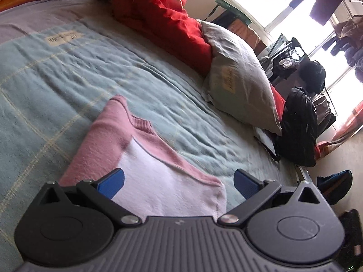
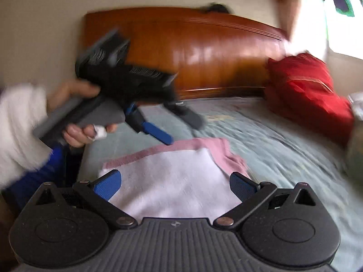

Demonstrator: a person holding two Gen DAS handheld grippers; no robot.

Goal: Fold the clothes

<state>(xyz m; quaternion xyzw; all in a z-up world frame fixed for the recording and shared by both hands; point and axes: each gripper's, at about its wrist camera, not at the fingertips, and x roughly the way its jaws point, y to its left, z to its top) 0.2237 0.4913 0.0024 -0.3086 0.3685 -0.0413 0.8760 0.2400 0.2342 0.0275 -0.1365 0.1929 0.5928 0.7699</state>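
A pink and white sweater (image 1: 145, 158) lies folded flat on the blue-green blanket (image 1: 68, 72) of a bed. It also shows in the right wrist view (image 2: 179, 181). My left gripper (image 1: 179, 184) is open and empty, just above the sweater's near white part. My right gripper (image 2: 175, 187) is open and empty, above the white part from another side. The left gripper also shows in the right wrist view (image 2: 174, 129), held in a hand above the sweater's far edge, fingers apart.
A red quilt (image 1: 163, 15) and a grey pillow (image 1: 238, 77) lie along the bed's side. A black backpack (image 1: 299, 124) and shoes (image 1: 333, 185) sit on the floor beyond. A wooden headboard (image 2: 192, 52) stands behind the bed.
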